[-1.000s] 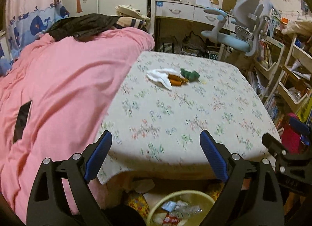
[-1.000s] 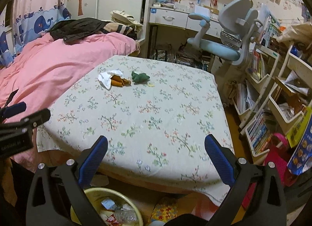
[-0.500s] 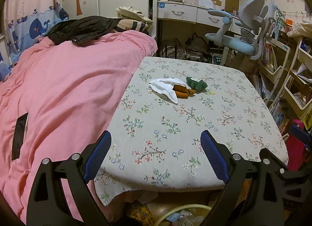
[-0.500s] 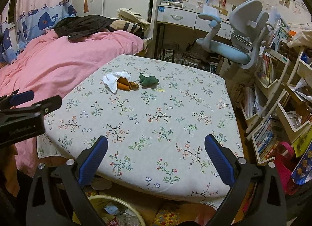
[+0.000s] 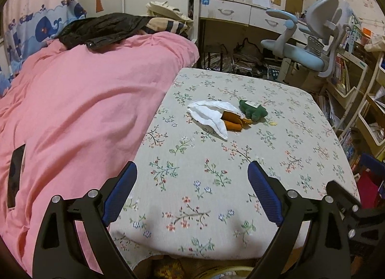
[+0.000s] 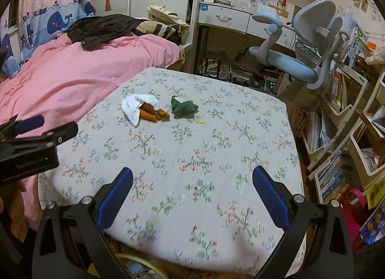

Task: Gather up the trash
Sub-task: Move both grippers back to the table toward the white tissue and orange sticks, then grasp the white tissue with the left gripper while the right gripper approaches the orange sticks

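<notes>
1. Left claw (image 5: pixel 192 189) hangs spread wide, nothing between its blue pads, over the near edge of the flowered tabletop (image 5: pixel 240 158)
2. Right claw (image 6: pixel 192 192) is released too, empty, just right of the left one
3. Ahead of both claws, well apart: white tissue (image 5: pixel 210 115), orange scraps (image 5: pixel 232 121) touching it, green wad (image 5: pixel 252 111) beside
4. Pink bed (image 5: pixel 84 110) lies left of the left claw

No readable text, gripper label blurred

Warm, dim indoor light, soft shadows, no glare. Fisheye bending curves the edges, with dark vignetted corners. In the right wrist view the near surface (image 6: pixel 192 206) is motion-blurred.
</notes>
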`<state>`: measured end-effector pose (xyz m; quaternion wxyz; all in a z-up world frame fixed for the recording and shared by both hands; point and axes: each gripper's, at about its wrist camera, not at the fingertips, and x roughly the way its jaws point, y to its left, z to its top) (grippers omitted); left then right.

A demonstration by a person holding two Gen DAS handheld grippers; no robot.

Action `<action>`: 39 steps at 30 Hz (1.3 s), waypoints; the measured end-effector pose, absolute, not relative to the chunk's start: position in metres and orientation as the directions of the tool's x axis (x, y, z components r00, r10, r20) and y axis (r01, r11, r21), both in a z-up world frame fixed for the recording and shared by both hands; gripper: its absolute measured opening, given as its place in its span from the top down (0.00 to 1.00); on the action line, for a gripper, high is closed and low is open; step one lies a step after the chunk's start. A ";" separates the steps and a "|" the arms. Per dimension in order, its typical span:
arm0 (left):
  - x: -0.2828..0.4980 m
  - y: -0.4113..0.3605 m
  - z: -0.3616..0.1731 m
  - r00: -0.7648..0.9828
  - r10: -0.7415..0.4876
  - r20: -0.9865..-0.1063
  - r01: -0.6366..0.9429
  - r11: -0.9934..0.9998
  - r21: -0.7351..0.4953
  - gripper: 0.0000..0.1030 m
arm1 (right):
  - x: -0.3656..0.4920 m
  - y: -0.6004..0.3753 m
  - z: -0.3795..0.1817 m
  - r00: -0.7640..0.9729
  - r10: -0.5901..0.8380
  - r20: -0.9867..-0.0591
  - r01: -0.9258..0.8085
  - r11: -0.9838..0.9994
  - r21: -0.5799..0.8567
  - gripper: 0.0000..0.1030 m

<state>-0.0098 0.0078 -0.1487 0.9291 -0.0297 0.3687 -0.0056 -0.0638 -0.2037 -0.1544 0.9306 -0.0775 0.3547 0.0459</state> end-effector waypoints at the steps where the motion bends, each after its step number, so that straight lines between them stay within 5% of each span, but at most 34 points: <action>1: -0.004 0.009 -0.151 0.723 -0.032 -0.690 -0.018 0.998 -0.064 0.13 | -0.058 -0.205 -0.154 0.741 0.038 -0.671 -0.145 0.984 -0.104 0.07; 27: 0.161 -0.013 -0.215 0.627 -0.058 -0.777 -0.018 0.996 -0.089 0.15 | 0.007 -0.219 -0.180 0.635 0.130 -0.762 -0.166 0.986 0.030 0.07; 29: 0.171 -0.013 -0.219 0.616 -0.089 -0.783 -0.002 0.993 -0.115 0.25 | 0.011 -0.216 -0.181 0.630 0.131 -0.765 -0.175 0.984 0.025 0.07; 36: 0.188 -0.010 -0.220 0.575 -0.199 -0.794 0.050 0.977 -0.208 0.92 | 0.029 -0.205 -0.190 0.600 0.154 -0.785 -0.206 0.978 0.034 0.07; 39: 0.188 0.003 -0.209 0.587 -0.222 -0.779 0.031 0.967 -0.252 0.96 | 0.037 -0.199 -0.195 0.578 0.189 -0.794 -0.224 0.972 0.068 0.07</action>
